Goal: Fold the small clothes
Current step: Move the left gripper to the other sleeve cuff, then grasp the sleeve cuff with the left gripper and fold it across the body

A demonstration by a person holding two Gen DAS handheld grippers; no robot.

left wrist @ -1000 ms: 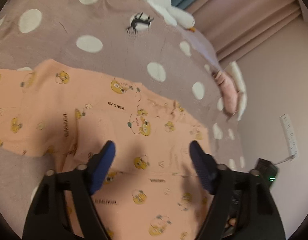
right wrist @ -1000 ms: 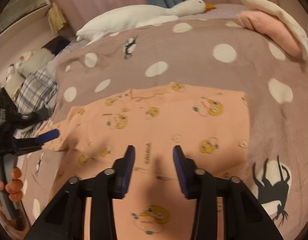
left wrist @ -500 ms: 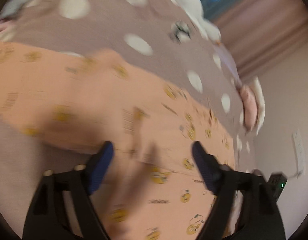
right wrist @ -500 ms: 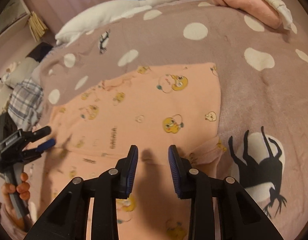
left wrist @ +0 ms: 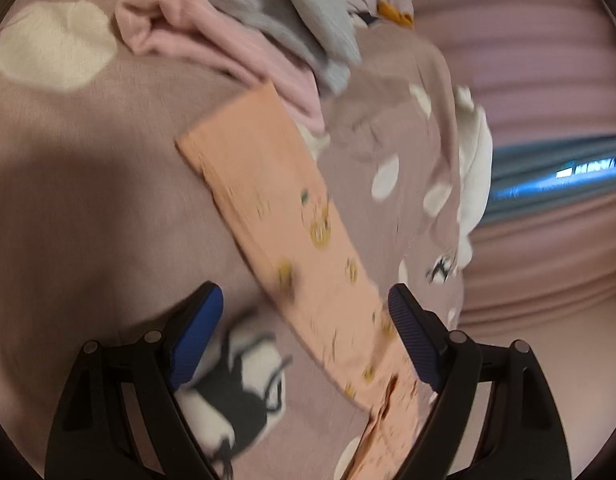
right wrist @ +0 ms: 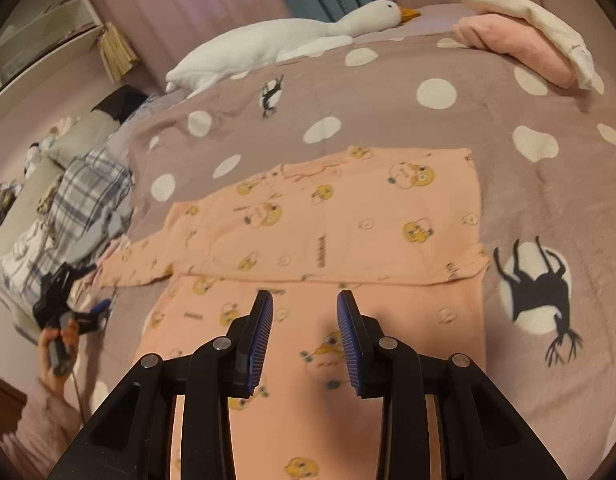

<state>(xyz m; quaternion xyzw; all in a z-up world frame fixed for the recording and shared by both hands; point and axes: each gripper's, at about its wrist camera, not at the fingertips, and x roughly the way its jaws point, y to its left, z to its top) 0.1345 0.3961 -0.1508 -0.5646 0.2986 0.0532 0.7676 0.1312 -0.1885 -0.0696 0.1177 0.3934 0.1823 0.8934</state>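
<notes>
Left wrist view shows the left gripper (left wrist: 305, 312) with its blue-padded fingers spread wide, holding nothing, above a long peach sleeve (left wrist: 283, 236) that lies flat and runs diagonally between them. The sleeve belongs to a peach garment (right wrist: 340, 224) printed with yellow cartoon birds, spread on a mauve blanket (right wrist: 428, 120) with white dots. Beyond the sleeve's far end sit crumpled pink clothes (left wrist: 211, 44) and grey clothes (left wrist: 299, 20); this view is blurred.

From the right wrist view, the right gripper (right wrist: 305, 312) hovers over the lower part of the garment, its fingers moderately apart and gripping nothing. One sleeve is folded across the chest, while the other extends left toward the left gripper. A white goose plush (right wrist: 283, 40) lies along the blanket's far edge, and folded pink and cream fabric (right wrist: 520, 40) rests at the far right.
</notes>
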